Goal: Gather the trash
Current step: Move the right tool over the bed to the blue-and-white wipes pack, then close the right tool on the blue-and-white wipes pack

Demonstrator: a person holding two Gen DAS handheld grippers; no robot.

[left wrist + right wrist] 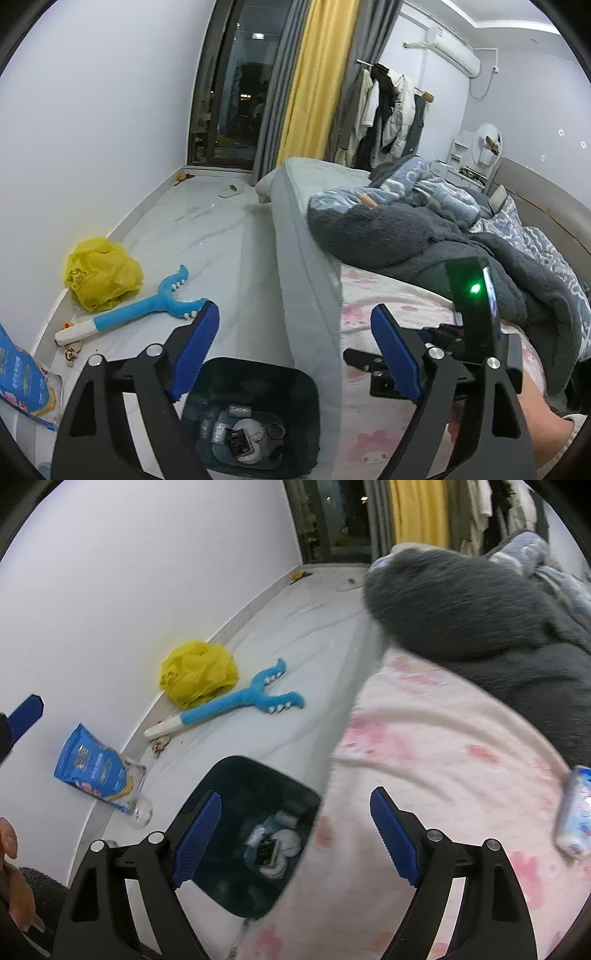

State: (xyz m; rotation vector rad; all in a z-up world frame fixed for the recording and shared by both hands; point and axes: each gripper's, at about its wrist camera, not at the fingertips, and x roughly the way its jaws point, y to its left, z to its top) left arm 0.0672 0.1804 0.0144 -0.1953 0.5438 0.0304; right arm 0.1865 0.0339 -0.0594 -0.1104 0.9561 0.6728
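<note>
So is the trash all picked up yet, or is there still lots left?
Partly. The bin beside the bed already holds wrappers and scraps. Nothing is in hand: the left claw and right claw are both open and empty. Still on the floor: a yellow bag, a blue packet and a clear bottle.

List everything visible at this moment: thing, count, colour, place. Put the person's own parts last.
trash bin: one, dark teal, floor beside bed, holds wrappers
plastic bag: one, yellow, crumpled by wall
toy grabber: one, blue and white, floor beside bag
snack pack: one, blue, floor by wall
clear bottle: one, floor beside pack
packet: one, white and blue, on bed
bed sheet: one, pink print
blankets: grey and blue, heaped on bed
curtain: yellow and grey, by window
hanging clothes: several, rail behind bed
left gripper: open, empty
right gripper: open, empty
hand: one, left edge
</note>
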